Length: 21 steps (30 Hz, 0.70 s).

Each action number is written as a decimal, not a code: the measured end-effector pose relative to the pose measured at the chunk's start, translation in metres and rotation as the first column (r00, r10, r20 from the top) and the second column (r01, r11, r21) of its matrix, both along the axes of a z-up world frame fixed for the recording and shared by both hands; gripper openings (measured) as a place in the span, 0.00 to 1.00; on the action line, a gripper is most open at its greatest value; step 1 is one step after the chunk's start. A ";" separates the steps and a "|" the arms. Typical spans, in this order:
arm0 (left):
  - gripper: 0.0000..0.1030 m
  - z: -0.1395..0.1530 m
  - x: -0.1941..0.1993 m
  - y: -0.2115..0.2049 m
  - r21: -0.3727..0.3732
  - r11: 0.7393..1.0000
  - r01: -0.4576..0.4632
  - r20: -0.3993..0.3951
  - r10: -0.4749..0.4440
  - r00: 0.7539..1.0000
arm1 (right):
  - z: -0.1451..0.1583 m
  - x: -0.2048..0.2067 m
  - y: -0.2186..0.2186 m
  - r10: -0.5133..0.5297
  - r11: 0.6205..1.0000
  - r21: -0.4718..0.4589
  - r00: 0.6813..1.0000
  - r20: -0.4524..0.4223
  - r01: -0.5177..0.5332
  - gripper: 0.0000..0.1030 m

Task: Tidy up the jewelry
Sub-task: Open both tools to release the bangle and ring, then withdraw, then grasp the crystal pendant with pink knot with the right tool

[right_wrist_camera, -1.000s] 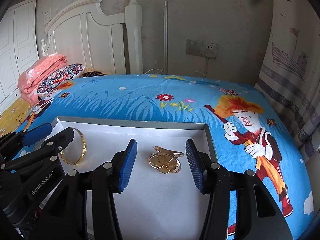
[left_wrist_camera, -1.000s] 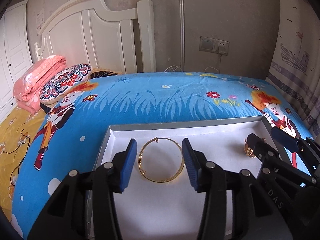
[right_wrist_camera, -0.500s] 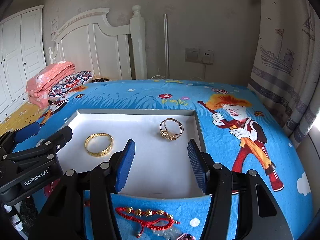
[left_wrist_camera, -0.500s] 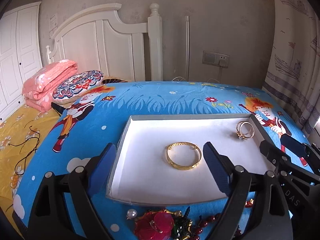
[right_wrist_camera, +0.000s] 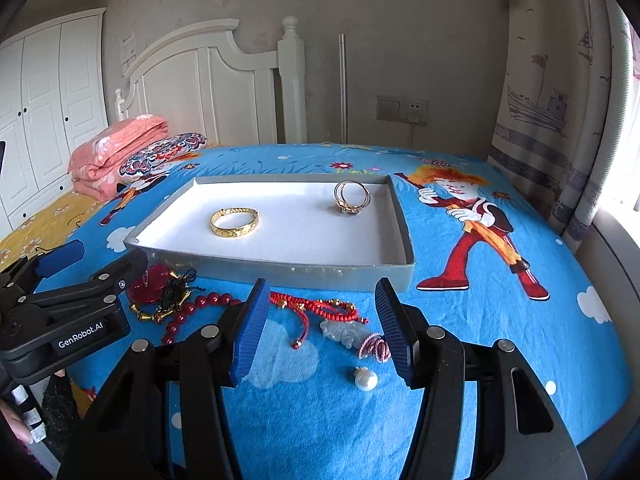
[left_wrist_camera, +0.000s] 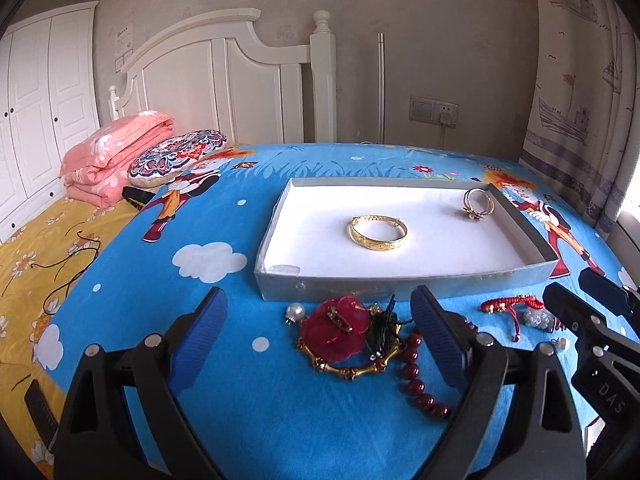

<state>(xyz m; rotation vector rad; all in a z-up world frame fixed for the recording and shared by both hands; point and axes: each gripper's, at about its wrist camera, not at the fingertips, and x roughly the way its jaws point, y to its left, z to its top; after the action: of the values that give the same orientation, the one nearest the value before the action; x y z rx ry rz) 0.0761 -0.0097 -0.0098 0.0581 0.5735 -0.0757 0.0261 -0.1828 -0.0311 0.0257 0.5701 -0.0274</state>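
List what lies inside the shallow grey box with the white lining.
Inside the shallow grey box: a plain gold bangle near the middle and a gold ring cluster toward the far right corner. Nothing covers the white floor.

Bright blue bedsheet printed with white clouds, flowers and a red-clothed cartoon figure. Grey-walled tray, white inside. Yellow gold bangle; far right, gold rings, possibly set with a dark stone. Translucent red flower brooch, dark red beads, red cord bracelet, white pearl. Blue ribbed pads on black frames.
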 end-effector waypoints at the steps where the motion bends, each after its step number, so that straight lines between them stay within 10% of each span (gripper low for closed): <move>1: 0.89 -0.002 -0.005 0.002 0.000 1.000 0.001 0.003 -0.001 1.000 | -0.003 -0.003 0.001 0.002 1.000 0.000 1.000 -0.004 -0.002 0.52; 21: 0.90 -0.041 -0.029 0.013 -0.017 1.000 0.010 -0.043 -0.011 0.999 | -0.029 -0.013 -0.012 -0.040 0.999 -0.003 0.999 -0.036 0.040 0.52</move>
<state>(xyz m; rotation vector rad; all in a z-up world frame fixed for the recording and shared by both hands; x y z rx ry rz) 0.0468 0.0028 -0.0507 0.0429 0.6155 -0.0921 0.0128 -0.1944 -0.0602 0.0345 0.6051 -0.0673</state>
